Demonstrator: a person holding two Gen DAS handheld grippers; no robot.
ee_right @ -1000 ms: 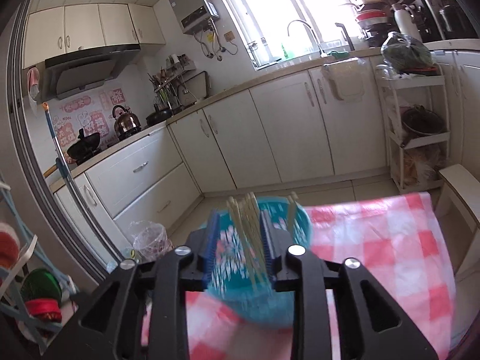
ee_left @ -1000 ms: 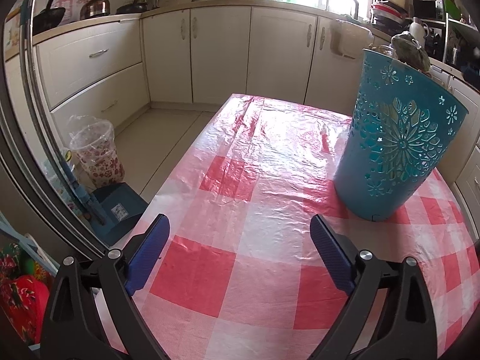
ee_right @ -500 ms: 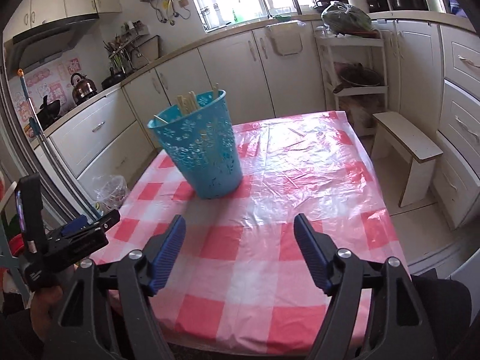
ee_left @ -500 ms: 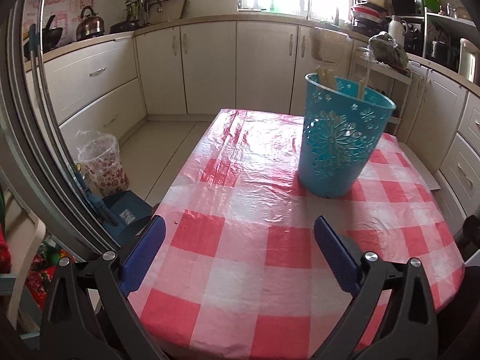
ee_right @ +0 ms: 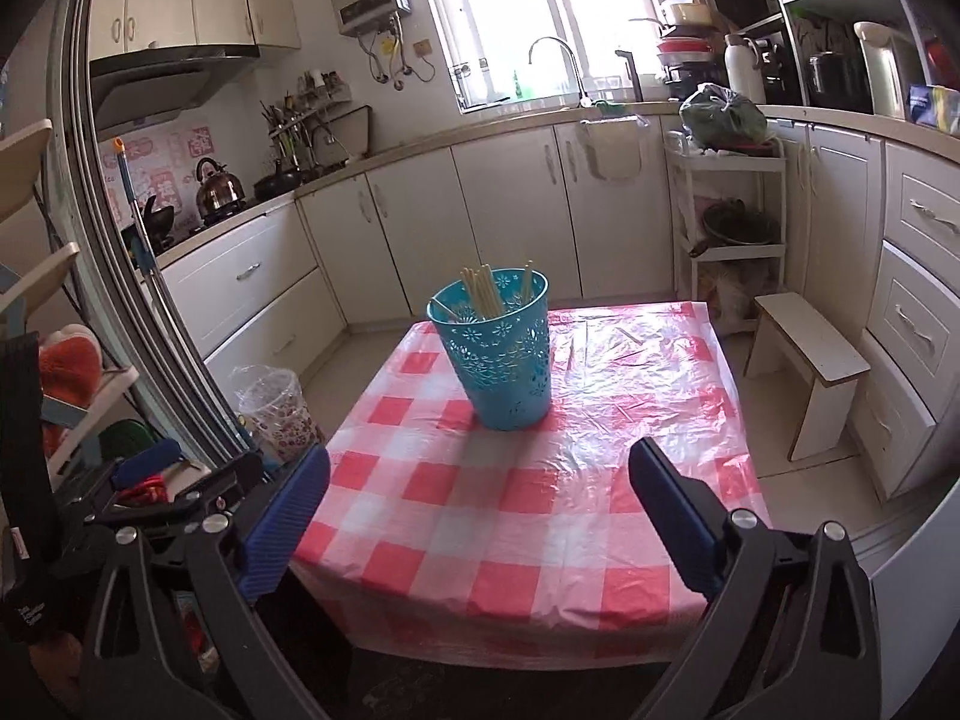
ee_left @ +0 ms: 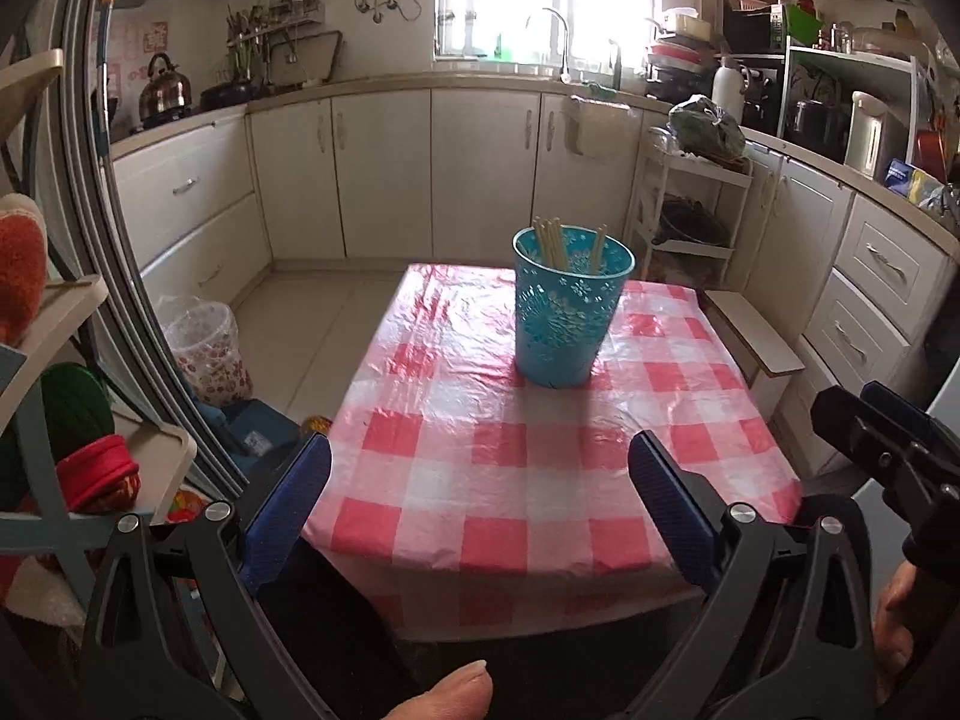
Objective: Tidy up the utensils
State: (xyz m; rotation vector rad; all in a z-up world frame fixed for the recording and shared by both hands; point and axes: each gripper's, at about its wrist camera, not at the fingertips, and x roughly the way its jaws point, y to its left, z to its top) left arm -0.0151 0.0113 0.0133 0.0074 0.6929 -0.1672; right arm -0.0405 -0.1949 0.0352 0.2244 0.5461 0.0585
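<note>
A home kitchen: cream cabinets (ee_right: 510, 210) at twelve o'clock, sink tap (ee_right: 555, 63) under the window (ee_right: 540, 12), kettle (ee_right: 217, 186) at ten o'clock, checked table (ee_right: 540, 480)

White cabinets (ee_right: 516, 210), bright window (ee_right: 516, 18), tiled floor (ee_left: 312, 324), checked table (ee_right: 540, 480).

Both wrist views look forward from near edge of worktop (ee_left: 540, 468), well back, facing window wall; both share teal basket (ee_left: 567, 315) and checked cloth.
</note>
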